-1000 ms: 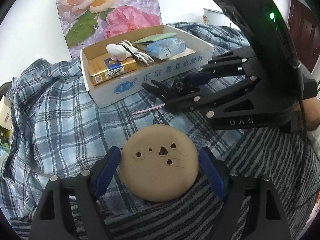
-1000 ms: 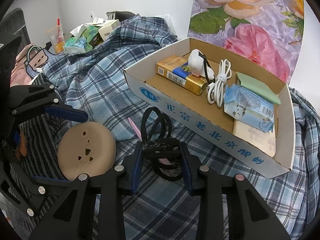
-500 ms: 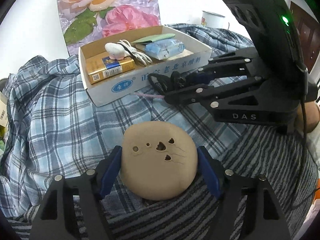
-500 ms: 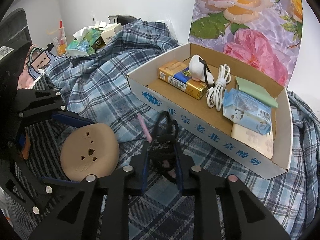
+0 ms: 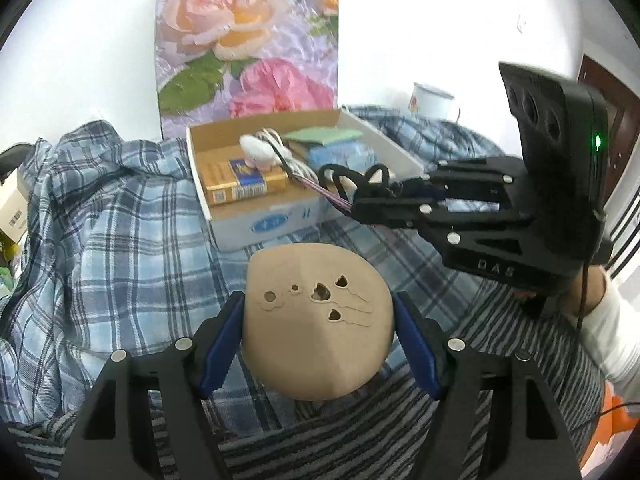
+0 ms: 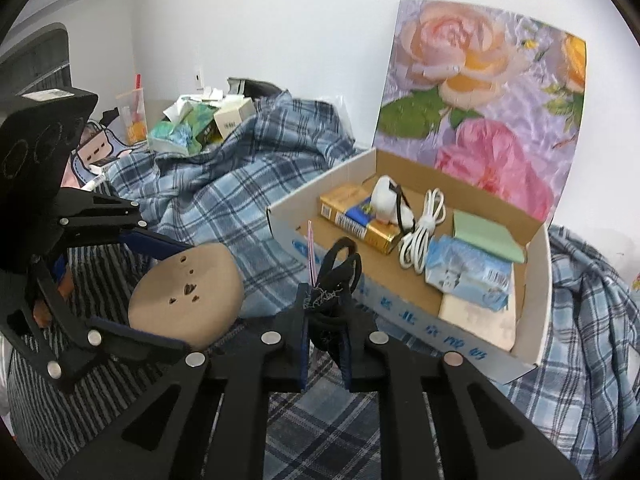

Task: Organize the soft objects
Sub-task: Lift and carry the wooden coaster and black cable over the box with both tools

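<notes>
Left wrist view: the left gripper [image 5: 318, 334] clamps the tan pad [image 5: 316, 330] at center; the cardboard box [image 5: 264, 222] sits at 12 o'clock, nearer than a second ago. Carry the pad level over the rim before letting go.

Right wrist view: the right gripper [image 6: 326, 336] pinches black hair ties [image 6: 334, 284], now lifted off the bedding, box [image 6: 536, 292] at 2 o'clock.
</notes>
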Motion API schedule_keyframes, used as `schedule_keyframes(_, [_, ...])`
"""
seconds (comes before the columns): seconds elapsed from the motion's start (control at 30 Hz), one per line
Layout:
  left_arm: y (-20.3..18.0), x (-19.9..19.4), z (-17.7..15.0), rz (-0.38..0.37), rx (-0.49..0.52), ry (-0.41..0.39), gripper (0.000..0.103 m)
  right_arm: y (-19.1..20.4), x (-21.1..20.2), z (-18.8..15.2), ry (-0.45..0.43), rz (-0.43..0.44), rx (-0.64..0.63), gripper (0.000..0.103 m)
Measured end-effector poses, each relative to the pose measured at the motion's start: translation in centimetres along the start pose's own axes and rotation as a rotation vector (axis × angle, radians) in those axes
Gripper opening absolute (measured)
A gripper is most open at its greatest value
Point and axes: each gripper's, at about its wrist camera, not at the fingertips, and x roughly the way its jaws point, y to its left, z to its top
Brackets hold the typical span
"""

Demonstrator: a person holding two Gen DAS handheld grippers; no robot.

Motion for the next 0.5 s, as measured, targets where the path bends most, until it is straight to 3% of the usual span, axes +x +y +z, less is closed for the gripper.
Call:
schedule_keyframes(0.27, [0.0, -2.7, 1.0, 0.061, -0.026, -0.139, 0.075, 0.2, -2.1, 1.0, -0.086, -0.044, -0.018, 0.011])
schedule_keyframes(0.5, [-0.5, -3.9, 1.9, 0.098, -0.031, -0.215, 0.075, 0.3, -4.6, 2.1, -0.175, -0.076, -0.027, 0.011])
